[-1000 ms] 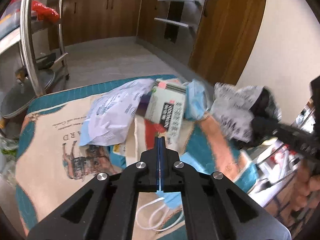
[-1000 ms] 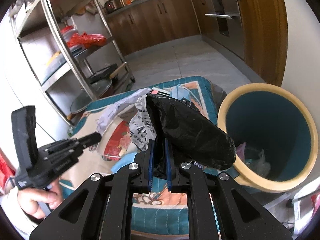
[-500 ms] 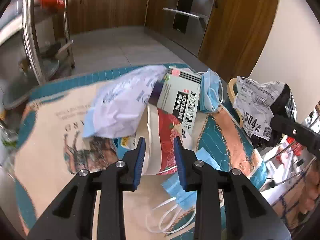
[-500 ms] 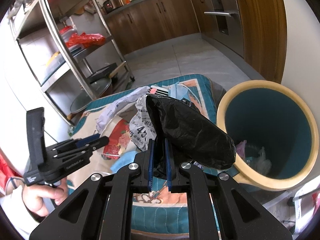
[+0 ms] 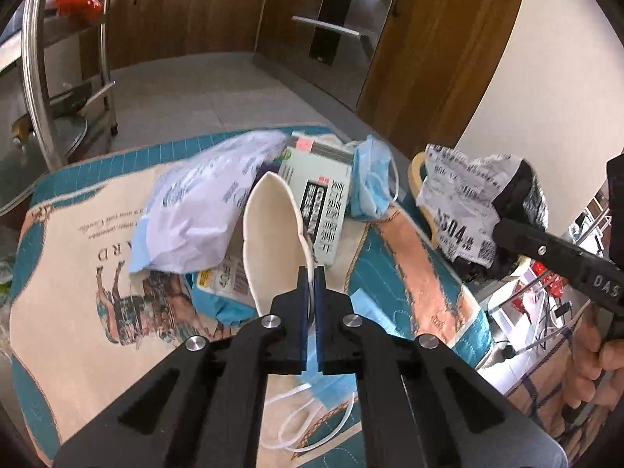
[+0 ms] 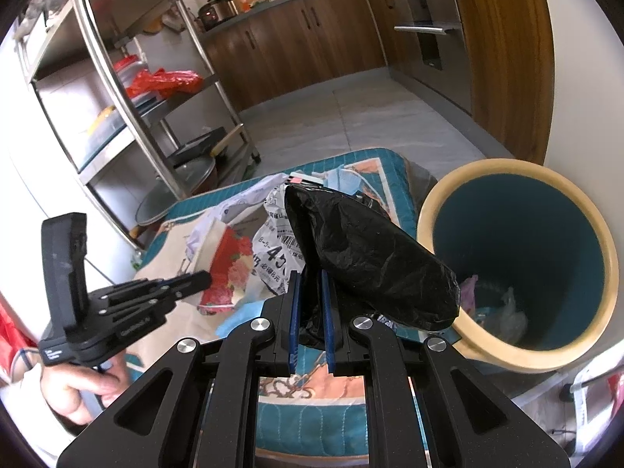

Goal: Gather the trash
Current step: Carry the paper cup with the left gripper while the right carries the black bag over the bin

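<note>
Plate [image 5: 273, 241] between left hand-held gripper [image 5: 311, 277] fingers

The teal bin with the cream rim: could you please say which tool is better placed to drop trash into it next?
Right: the right tool, shut on the crumpled black plastic bag, is beside the teal bin's cream rim.
</note>
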`<state>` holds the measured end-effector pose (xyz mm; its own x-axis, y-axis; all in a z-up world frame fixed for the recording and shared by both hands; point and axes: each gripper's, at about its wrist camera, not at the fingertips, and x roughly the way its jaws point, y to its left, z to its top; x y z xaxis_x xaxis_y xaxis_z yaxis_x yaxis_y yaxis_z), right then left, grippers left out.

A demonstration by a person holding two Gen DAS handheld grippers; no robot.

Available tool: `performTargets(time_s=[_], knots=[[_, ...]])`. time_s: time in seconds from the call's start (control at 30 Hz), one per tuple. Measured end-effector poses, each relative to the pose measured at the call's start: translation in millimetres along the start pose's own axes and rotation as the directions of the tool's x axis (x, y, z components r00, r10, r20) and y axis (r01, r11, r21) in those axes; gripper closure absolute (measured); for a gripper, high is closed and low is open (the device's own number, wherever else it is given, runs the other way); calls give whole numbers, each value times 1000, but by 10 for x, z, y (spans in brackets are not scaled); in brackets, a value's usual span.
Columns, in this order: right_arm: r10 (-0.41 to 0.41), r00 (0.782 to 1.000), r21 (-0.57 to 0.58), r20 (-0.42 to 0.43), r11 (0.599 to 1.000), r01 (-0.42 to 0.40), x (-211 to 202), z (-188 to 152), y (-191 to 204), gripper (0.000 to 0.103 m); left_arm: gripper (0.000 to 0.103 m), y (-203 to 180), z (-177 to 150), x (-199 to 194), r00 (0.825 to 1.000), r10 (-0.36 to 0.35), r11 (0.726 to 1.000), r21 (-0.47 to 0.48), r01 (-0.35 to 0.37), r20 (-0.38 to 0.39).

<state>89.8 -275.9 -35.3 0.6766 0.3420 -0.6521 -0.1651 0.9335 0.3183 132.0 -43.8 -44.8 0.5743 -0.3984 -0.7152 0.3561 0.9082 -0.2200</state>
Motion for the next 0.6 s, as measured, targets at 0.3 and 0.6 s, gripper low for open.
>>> performTargets(time_s=[0.3, 0.6], knots=[[-29, 999, 10, 38, 1000, 29, -194, 0, -110, 91, 101, -271, 196, -232, 994, -49, 999, 20, 47, 102], [-99, 992, 79, 82, 993, 93, -473, -25, -477, 91, 101, -785, 318, -201, 985, -134, 987, 104, 123, 110]])
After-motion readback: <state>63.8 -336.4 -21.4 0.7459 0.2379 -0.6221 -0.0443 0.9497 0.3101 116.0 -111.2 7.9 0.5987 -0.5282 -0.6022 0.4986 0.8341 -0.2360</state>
